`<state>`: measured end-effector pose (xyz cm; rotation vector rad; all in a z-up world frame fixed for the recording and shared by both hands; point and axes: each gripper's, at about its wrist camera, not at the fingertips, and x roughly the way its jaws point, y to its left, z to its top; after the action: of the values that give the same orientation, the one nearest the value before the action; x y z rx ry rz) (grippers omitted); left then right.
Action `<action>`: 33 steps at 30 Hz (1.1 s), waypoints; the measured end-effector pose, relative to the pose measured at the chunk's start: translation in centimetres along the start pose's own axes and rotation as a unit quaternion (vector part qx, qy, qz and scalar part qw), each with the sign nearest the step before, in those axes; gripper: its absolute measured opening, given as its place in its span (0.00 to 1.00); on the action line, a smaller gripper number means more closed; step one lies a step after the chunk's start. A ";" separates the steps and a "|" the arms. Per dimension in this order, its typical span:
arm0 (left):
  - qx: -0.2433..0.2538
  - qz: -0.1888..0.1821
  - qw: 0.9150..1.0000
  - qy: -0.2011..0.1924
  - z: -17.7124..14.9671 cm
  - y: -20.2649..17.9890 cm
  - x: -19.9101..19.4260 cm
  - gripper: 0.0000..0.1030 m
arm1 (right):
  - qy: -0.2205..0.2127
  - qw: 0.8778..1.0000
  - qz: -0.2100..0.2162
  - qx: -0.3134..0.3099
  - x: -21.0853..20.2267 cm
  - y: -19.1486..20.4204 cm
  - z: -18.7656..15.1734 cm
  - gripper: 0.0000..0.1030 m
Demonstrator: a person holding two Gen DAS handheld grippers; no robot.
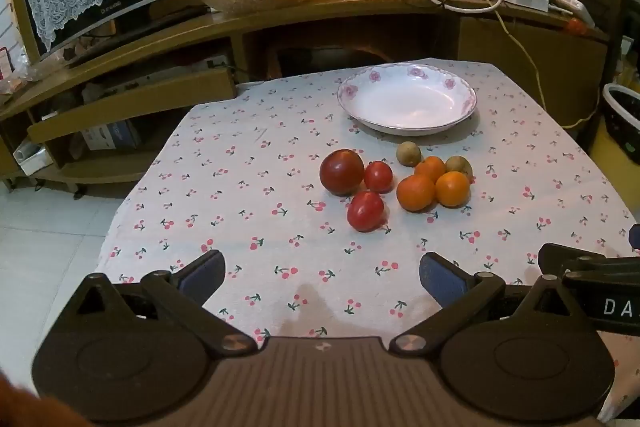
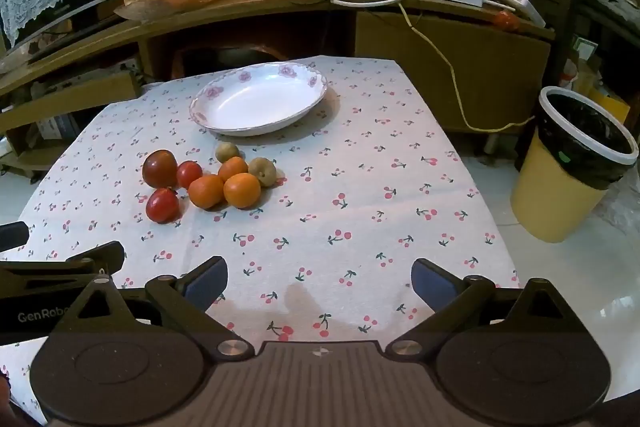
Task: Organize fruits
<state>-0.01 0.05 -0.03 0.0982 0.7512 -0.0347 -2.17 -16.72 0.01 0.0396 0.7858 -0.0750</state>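
- Fruits lie clustered mid-table on the cherry-print tablecloth (image 1: 280,131): a dark red plum (image 1: 341,172), two red tomatoes (image 1: 365,211), three oranges (image 1: 415,192) and two small brown fruits (image 1: 408,153).
- Just behind the cluster stands a white flowered plate (image 1: 407,103), with nothing in it.
- Left gripper (image 1: 322,277) hovers near the table edge, fingers spread wide, grasping nothing.
- Right gripper (image 2: 319,279) likewise is released and bare.
- A yellow bin (image 2: 568,163) stands on the floor to the right.

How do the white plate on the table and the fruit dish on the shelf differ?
The white plate is empty; the fruit dish holds oranges and apples. The plate is opaque white with pink flowers on its rim; the dish looks brownish and translucent. The plate sits on the cherry-print tablecloth, the dish on the wooden shelf behind. Both are shallow.
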 end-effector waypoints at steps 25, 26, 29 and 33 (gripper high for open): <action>0.000 0.004 1.000 0.007 -0.3 0.2 0.2 1.00 | 0.008 1.000 0.006 -0.001 0.1 0.4 -0.2 0.93; 0.000 0.004 1.000 0.007 -0.3 0.2 0.2 1.00 | 0.008 1.000 0.006 -0.001 0.1 0.4 -0.2 0.93; 0.000 0.004 1.000 0.007 -0.3 0.2 0.2 1.00 | 0.008 1.000 0.006 -0.002 0.1 0.4 -0.2 0.93; 0.001 0.005 1.000 0.006 -0.4 0.2 0.1 1.00 | 0.009 1.000 0.006 -0.001 0.1 0.3 -0.1 0.93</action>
<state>-0.21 0.32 -0.33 0.1043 0.7629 -0.0260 -2.19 -16.37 -0.15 0.0425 0.8031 -0.0615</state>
